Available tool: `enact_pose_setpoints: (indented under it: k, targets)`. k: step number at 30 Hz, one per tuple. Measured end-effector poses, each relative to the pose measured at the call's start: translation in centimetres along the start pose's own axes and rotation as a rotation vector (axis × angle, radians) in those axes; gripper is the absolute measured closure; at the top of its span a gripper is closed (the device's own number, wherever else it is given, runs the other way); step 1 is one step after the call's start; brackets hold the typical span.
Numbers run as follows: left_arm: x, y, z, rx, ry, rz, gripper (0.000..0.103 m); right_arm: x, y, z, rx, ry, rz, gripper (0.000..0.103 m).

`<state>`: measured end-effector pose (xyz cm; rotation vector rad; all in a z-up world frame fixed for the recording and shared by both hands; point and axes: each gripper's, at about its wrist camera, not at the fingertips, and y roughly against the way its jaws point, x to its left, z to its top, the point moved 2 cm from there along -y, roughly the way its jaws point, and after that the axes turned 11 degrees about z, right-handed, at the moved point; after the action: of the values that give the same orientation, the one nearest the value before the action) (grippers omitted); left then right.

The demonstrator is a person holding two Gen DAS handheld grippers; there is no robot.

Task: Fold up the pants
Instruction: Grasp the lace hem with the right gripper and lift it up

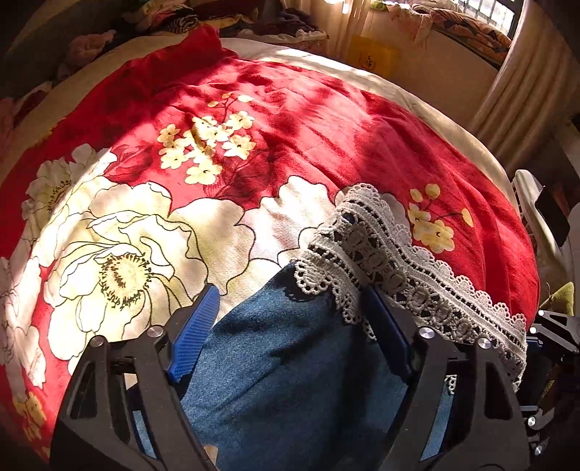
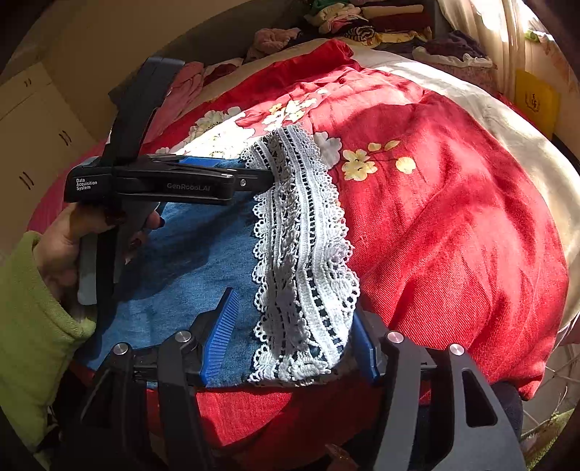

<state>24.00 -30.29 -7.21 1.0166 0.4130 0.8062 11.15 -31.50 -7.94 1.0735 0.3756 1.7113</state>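
Note:
Blue denim pants [image 2: 192,261] with a white lace hem [image 2: 301,235] lie on a red floral blanket [image 2: 453,217]. In the right wrist view my right gripper [image 2: 295,304] is open and straddles the near end of the lace, its blue pads [image 2: 221,333] on either side. My left gripper [image 2: 270,177] reaches in from the left, held by a hand in a green sleeve [image 2: 29,319], its tips at the far end of the lace. In the left wrist view the left gripper [image 1: 290,293] is open, with denim [image 1: 290,362] between its fingers and the lace hem [image 1: 380,253] draped over the right finger.
The blanket [image 1: 326,126] covers a cream bed. Piles of clothes [image 2: 362,21] lie at its far end. A curtain [image 1: 518,94] and a yellow bag [image 1: 373,58] stand beyond the bed. Cupboards [image 2: 36,126] line the left wall.

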Motion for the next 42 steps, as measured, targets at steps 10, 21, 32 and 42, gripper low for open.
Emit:
enact_pose_setpoints:
  k: [10,21,32,42]
  targets:
    - [0.2,4.0,-0.7,-0.103,0.015,-0.049,0.093,3.6,1.8,0.5,-0.062,0.108,0.086,0.081]
    - [7.4,11.3,-4.6,-0.236,0.180,-0.059,0.092,12.9,2.1,2.1,-0.057,0.269,0.259,0.081]
    - [16.2,13.5,-13.4,-0.269,0.477,0.005,0.073,22.8,-6.9,-1.1,0.170,0.460,0.328,0.081]
    - [20.9,17.0,-21.6,-0.337,0.746,-0.013,0.059,26.9,-10.0,-5.9,0.320,0.548,0.440,0.070]
